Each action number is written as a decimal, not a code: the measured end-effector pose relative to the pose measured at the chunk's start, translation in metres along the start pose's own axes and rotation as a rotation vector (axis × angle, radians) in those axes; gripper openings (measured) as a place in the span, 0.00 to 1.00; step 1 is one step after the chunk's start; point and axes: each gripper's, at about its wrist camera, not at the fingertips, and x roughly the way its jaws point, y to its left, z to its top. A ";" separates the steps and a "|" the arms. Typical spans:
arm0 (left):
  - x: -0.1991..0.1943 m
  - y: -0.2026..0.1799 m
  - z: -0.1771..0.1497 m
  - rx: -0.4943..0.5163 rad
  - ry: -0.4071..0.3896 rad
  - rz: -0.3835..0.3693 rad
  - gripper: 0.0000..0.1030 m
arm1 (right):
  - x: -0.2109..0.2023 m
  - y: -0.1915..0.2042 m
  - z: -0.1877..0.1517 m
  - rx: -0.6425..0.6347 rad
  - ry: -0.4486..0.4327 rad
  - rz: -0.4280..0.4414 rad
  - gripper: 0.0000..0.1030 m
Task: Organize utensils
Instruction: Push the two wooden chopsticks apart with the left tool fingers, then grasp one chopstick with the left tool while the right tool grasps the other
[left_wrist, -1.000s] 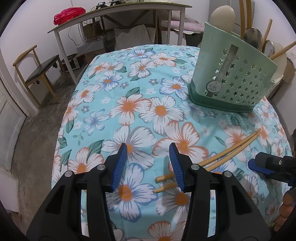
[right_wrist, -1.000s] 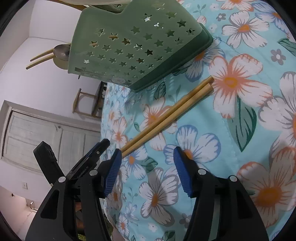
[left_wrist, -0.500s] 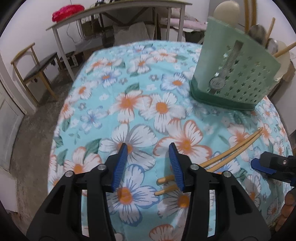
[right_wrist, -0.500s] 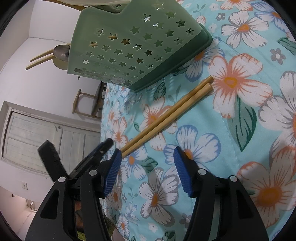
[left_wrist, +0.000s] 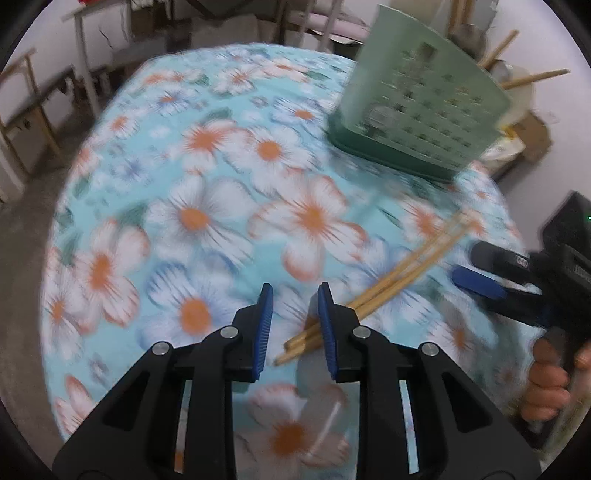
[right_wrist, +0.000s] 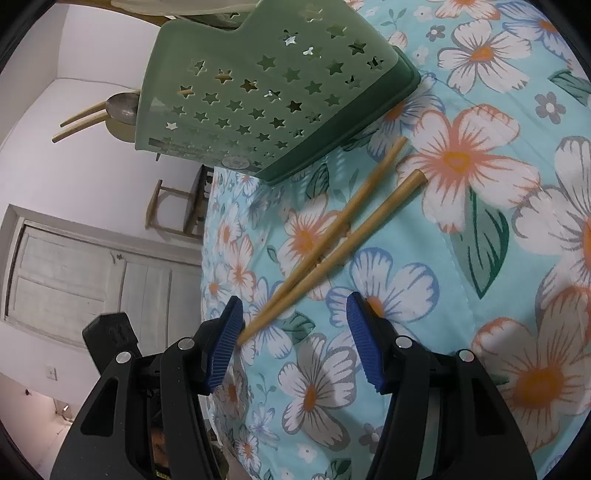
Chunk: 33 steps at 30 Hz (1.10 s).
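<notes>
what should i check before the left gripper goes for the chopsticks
1. Left gripper open: ok, both blue pads apart, nothing between them.
2. Chopsticks lying on the tablecloth: ok, but splayed apart at the far ends, crossing nearer the grippers.
3. Chopsticks lined up between the left pads: not ok, the near ends sit at and behind the right-hand pad, not centred.
4. Right gripper out of the way: not ok, it is open right at the sticks' other end.
5. Green holder upright with room: cannot tell, the left view is blurred and utensils already stand in it.
</notes>
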 end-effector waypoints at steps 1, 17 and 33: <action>-0.001 -0.001 -0.004 -0.007 0.009 -0.030 0.22 | 0.000 0.000 0.000 0.000 0.000 -0.001 0.55; -0.007 -0.033 -0.066 -0.034 0.187 -0.387 0.17 | -0.002 0.013 -0.010 -0.111 -0.007 -0.128 0.23; -0.006 -0.029 -0.062 -0.061 0.190 -0.406 0.17 | -0.002 0.032 -0.009 -0.286 -0.042 -0.267 0.07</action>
